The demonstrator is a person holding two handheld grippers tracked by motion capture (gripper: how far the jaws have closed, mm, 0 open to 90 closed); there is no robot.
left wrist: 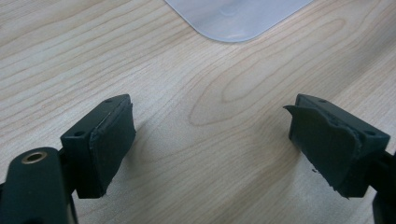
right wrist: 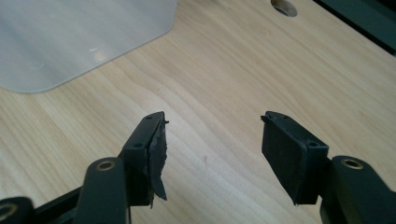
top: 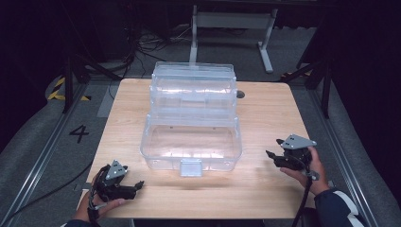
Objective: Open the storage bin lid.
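While both hands rest at the near edge, the scene reads as follows:

Writing: a black "4" (top: 79,133) is marked on the grey floor left of the table (top: 265,113); nothing else readable.

Box: a clear plastic box (top: 191,118) stands mid-table, lid (top: 194,78) raised at the back, latch tab (top: 191,167) at the front facing the person.

Box contents: nothing visible inside; the wood grain shows through its base.

Left gripper: the left gripper (top: 138,185) lies low at the near left corner, jaws pointing right, released and wide apart with only bare wood between them. In the left gripper view one rounded corner of the box (left wrist: 236,18) sits ahead, well clear of the pads (left wrist: 109,140).

Right gripper: the right gripper (top: 268,154) is held near the right edge, jaws pointing left toward the box, released with nothing between them. In the right gripper view the box corner (right wrist: 79,37) lies ahead to the left.

Around: a round hole (right wrist: 284,6) in the tabletop behind the box; a white desk frame (top: 231,28) and cables (top: 142,45) beyond the table.

In the way: nothing lies between either gripper and the box.
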